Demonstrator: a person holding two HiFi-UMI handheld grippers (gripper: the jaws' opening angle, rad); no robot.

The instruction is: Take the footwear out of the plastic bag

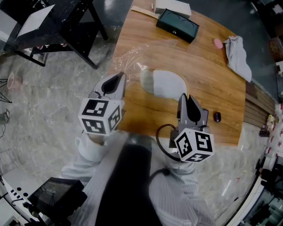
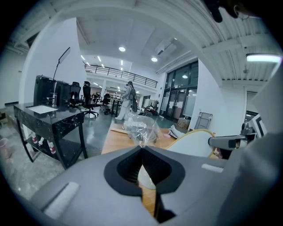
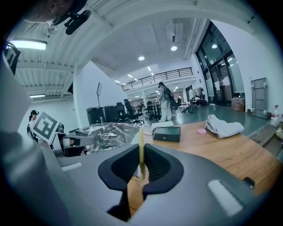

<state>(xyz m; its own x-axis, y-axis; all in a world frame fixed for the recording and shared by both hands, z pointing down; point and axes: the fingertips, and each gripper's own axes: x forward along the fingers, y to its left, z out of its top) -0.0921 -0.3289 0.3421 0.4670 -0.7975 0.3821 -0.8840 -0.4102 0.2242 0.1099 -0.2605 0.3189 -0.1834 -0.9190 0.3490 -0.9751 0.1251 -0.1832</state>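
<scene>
A white slipper [image 1: 162, 84] with a thin yellowish sole lies on the wooden table [image 1: 208, 88], its far end at the mouth of a crumpled clear plastic bag [image 1: 132, 55]. My left gripper [image 1: 120, 77] is shut on the bag's near edge; in the left gripper view the bag [image 2: 140, 127] rises straight from the closed jaw tips of the left gripper [image 2: 142, 148], with the slipper [image 2: 194, 143] to the right. My right gripper [image 1: 182, 98] is shut on the slipper's sole edge [image 3: 141, 143], which stands as a thin strip between the pads. The bag [image 3: 106, 134] shows to its left.
A black case [image 1: 177, 25] and a white box [image 1: 173, 6] sit at the table's far edge. A pink object [image 1: 218, 43] and a grey cloth [image 1: 239, 55] lie far right, a small dark object [image 1: 217, 117] near right. A black desk [image 1: 57, 22] stands left.
</scene>
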